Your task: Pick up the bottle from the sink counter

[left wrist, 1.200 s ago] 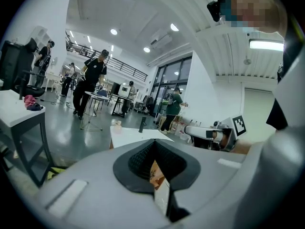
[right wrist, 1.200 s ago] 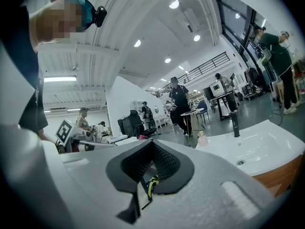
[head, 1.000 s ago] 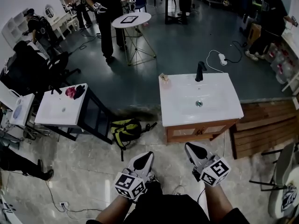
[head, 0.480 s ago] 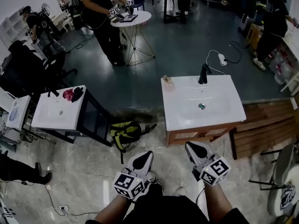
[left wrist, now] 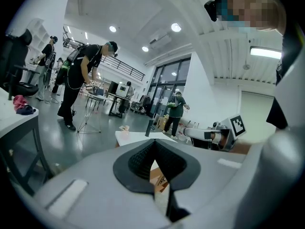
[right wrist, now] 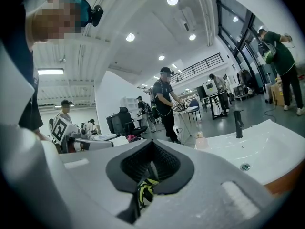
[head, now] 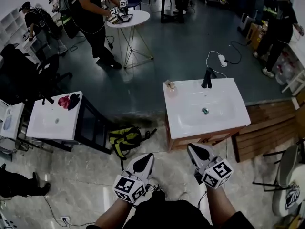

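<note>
A small pale bottle [head: 168, 85] stands upright at the back left corner of the white sink counter [head: 186, 124], left of the black faucet [head: 207, 78]. It also shows in the right gripper view as a pale bottle [right wrist: 201, 140], and far off in the left gripper view, bottle [left wrist: 125, 128]. My left gripper [head: 144, 159] and right gripper [head: 196, 152] are held low in front of me, well short of the counter. Both are shut with nothing between the jaws. The left gripper [left wrist: 153, 144] and right gripper [right wrist: 152, 145] point toward the counter.
A yellow and black backpack [head: 125, 138] lies on the floor left of the counter's cabinet. A second white sink stand [head: 52, 123] with a red cloth [head: 64, 101] is further left. Wooden boards [head: 271, 128] lie to the right. People stand around a round table [head: 126, 18].
The view has drifted, so the sink counter sits slightly lower and nearer. The person at the round table has shifted left. Both grippers stay shut in the same low position.
</note>
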Demonstrator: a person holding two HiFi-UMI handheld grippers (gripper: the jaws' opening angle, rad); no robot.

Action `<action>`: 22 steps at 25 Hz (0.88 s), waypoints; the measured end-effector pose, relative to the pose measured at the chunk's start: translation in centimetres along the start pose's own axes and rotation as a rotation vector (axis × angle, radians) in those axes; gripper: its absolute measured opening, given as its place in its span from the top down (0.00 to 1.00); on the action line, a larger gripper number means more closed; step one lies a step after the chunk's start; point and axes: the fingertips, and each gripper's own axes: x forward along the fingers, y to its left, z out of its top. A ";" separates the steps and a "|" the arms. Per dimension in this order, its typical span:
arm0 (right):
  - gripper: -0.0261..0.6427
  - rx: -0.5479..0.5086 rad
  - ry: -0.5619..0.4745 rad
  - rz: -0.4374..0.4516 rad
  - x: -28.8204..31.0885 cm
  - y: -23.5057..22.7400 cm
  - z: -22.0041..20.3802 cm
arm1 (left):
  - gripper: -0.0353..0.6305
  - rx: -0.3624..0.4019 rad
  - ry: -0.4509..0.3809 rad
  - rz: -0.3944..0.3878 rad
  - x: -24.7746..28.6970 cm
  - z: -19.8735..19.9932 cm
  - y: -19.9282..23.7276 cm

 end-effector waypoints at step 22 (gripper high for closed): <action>0.96 -0.020 -0.043 -0.114 5.4 -0.3 1.3 | 0.94 0.039 -0.026 -0.111 1.2 3.0 4.1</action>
